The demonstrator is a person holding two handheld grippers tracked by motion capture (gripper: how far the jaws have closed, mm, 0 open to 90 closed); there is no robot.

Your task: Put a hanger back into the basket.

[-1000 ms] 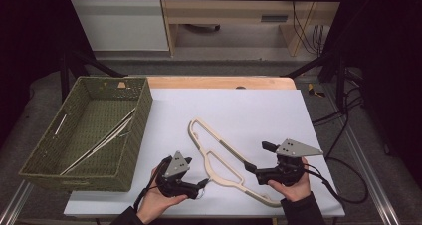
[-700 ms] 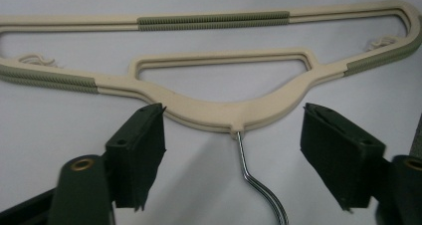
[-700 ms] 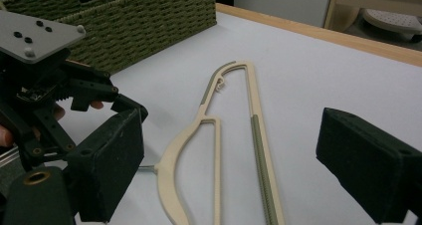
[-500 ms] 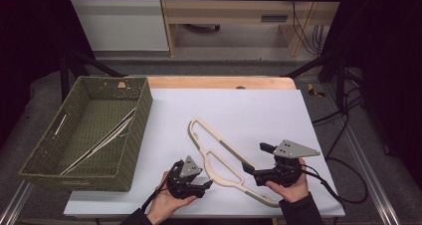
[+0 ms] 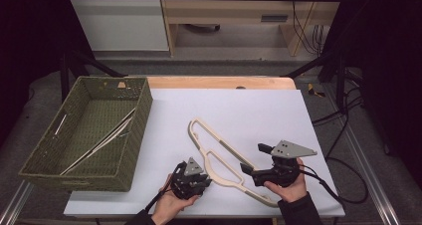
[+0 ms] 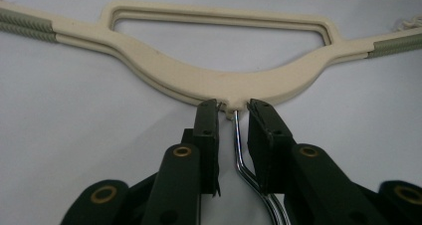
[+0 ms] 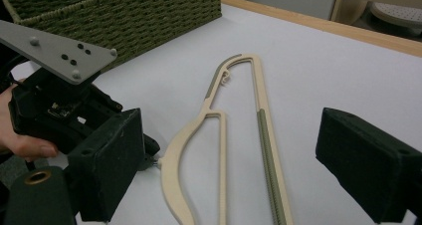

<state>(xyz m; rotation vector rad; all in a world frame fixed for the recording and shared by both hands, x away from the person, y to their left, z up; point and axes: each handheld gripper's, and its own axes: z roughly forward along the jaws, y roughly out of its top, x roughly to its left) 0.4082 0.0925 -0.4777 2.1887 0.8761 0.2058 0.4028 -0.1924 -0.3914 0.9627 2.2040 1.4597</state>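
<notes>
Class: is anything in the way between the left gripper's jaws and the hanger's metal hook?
Nothing visible. The left gripper has been closing; the hook of the hanger lies between its jaws, gaps still showing either side.

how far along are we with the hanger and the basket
Done: pale hangers already lie in the green woven basket. In hand: the left gripper has just been closing its jaws around the chrome hook of the cream plastic hanger on the white table, with a small gap on each side of the wire. The right gripper sits open by the hanger's arm. Left: gripping, lifting and probably moving it to the basket.
</notes>
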